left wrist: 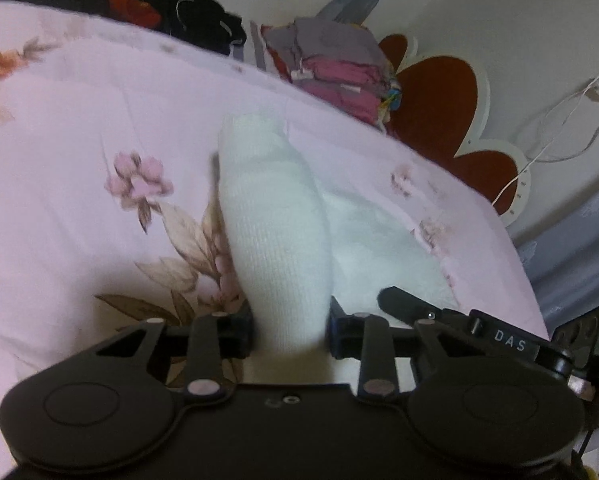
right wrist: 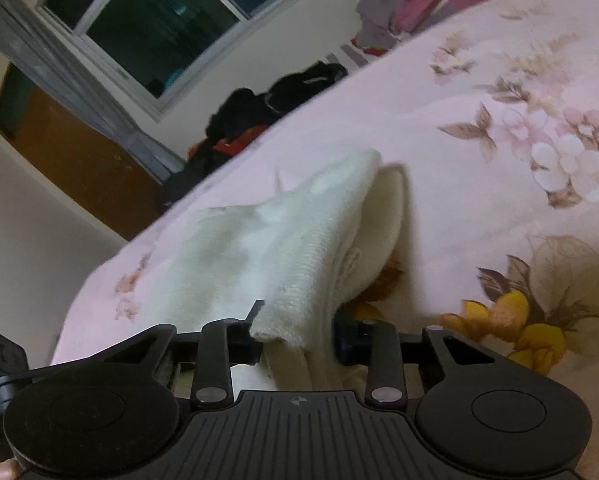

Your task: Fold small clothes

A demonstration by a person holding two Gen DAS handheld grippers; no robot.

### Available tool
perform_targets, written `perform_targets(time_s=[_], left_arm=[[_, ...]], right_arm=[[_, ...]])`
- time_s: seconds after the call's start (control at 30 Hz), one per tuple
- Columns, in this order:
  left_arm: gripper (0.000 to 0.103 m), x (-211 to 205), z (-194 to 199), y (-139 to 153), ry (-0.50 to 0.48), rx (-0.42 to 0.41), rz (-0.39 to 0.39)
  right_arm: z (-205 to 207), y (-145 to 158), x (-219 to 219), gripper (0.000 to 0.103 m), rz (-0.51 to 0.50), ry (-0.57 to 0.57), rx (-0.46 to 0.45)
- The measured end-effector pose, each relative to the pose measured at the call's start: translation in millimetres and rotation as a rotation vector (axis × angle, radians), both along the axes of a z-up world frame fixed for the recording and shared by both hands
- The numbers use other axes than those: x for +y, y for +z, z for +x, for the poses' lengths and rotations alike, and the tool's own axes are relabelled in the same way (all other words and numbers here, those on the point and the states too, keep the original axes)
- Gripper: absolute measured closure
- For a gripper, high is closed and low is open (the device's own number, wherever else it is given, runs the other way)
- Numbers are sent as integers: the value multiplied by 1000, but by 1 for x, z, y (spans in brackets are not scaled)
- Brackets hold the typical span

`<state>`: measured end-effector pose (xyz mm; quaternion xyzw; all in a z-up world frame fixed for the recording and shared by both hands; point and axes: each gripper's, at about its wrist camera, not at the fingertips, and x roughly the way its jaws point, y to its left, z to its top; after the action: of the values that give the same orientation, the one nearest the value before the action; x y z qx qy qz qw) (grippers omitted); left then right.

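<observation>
Left gripper: clamped on near edge of white knit garment. Right gripper: likewise clamped on its hem. Garment: partly lifted off floral bed cover, near folded stack. Step: fold under way. Next: carry gripped edge across, lay flat.

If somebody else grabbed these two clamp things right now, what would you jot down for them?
Left gripper: shut on the white knit garment.
Right gripper: shut on the same garment, at another edge.
Garment: partly lifted off the floral bedspread, doubled over on itself.
Done: folded clothes stack at the far bed edge.
Left: finish this fold, lay it flat, add it to the stack.
</observation>
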<state>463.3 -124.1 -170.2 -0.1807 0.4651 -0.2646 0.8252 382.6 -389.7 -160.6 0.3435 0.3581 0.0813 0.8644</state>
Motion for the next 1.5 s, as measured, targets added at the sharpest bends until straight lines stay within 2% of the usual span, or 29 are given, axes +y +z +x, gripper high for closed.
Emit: perform_targets(time_s=[0.2,0.43,0.57,0.7,0.9,1.0,1.07,1.17,1.2,1.27,1.37,1.5], left_arm=[[71,51,-9,37,25,-62,10],[71,158,-12,61,93,-108,40],[71,230,-7,60,114,-114,48],[71,284,1,56,131,-113,73],[71,341,14,30,159,-99,130],[69,354,17,6,151,-80,154],[64,360,16,-8,158,-69,139],[57,360,16,-8,169,-63,123],[53,362,17,-7,167,-60,129],[52,363,21,-1,166,-62,140],[55,369,15,17,197,-139,157],[54,369,19,34,239,-238,149]], right_arm=[[0,33,49,70,15,42,-62],[16,51,158,70,40,124,-102],[22,51,229,70,46,135,-106],[31,41,295,70,52,143,-99],[51,10,366,70,53,173,-48],[57,-5,380,70,35,182,-21],[57,-14,379,70,31,168,2],[57,-18,371,62,27,128,22],[61,-15,367,61,18,114,21],[60,-4,364,61,-33,96,14],[54,18,364,62,-151,79,-28],[64,42,379,62,-241,79,-111]])
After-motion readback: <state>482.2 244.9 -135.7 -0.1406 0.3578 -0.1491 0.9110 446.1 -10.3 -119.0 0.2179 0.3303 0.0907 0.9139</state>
